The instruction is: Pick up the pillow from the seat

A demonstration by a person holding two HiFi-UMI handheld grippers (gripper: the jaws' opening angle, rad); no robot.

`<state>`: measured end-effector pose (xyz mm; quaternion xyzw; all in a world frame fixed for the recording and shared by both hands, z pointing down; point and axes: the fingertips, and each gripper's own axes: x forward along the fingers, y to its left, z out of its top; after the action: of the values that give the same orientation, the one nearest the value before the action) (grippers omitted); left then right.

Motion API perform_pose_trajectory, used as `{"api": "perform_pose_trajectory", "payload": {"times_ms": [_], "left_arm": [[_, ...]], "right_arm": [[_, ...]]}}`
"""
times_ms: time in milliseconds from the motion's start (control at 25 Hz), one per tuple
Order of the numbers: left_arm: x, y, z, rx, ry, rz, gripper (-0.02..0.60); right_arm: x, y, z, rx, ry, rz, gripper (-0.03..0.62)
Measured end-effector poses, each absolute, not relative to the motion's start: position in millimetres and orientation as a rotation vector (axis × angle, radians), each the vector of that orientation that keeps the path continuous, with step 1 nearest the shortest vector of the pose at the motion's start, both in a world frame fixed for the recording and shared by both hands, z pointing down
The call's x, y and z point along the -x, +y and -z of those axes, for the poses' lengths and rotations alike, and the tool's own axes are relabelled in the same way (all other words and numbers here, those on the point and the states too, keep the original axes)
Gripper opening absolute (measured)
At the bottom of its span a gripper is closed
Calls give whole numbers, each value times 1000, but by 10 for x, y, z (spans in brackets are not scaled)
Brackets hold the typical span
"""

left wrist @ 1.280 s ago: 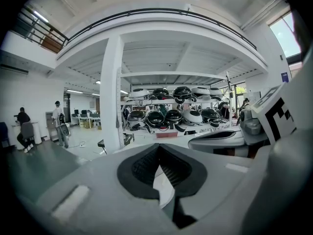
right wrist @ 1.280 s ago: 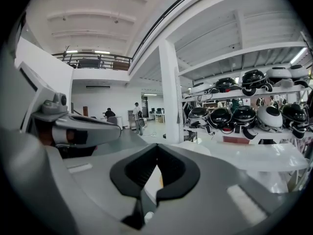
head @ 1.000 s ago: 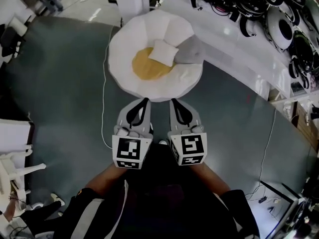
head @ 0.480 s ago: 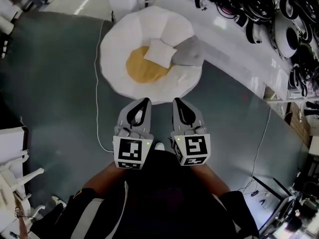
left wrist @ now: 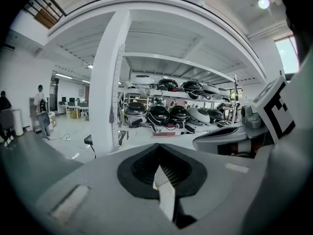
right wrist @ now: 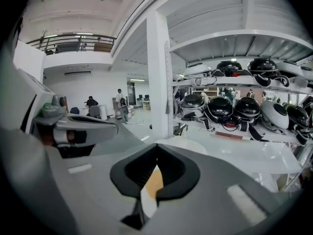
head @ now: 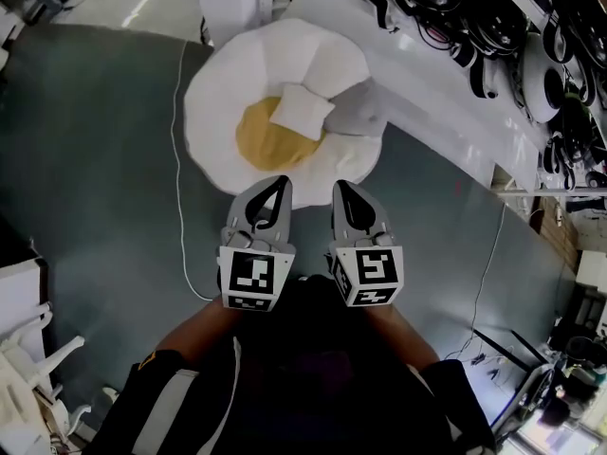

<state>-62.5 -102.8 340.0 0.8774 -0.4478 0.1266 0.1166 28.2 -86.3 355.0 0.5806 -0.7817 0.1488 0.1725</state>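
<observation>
Left gripper (head: 275, 190) and right gripper (head: 343, 193): jaws closed, empty. Pillow (head: 302, 112) lies on seat (head: 213, 126) at 12 o'clock, well apart. Risk: arriving unopened, they would shove the pillow aside.

The pillow (head: 302, 112) looks like soft white cloth, matt, the seat (head: 216, 126) is padded cloth too, the floor (head: 104, 159) is smooth matt grey, the left gripper (head: 281, 184) and the right gripper (head: 340, 188) have matt grey plastic shells, and the helmets (left wrist: 159, 114) shine glossy.
</observation>
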Motion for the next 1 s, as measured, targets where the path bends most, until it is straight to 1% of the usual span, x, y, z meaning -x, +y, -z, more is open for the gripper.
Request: {"api": "perform_pose_trajectory", "payload": {"times_ms": [440,800,1000], "left_arm": [[678,-1406,-3464,-2557,-1318,-382,5],[412,-1729,-3547,-2510,-1353,-378,5],[197,-1984,-3606,-2478,-1391,-425,5]], "right_arm": [[-283,-1242,-3517,-1671,-2201,-407,2],[-526,-1608,-3650,-1621,-2237,-444,2],[-721,-1869,-3740,-1574,-2255,-472,2]]}}
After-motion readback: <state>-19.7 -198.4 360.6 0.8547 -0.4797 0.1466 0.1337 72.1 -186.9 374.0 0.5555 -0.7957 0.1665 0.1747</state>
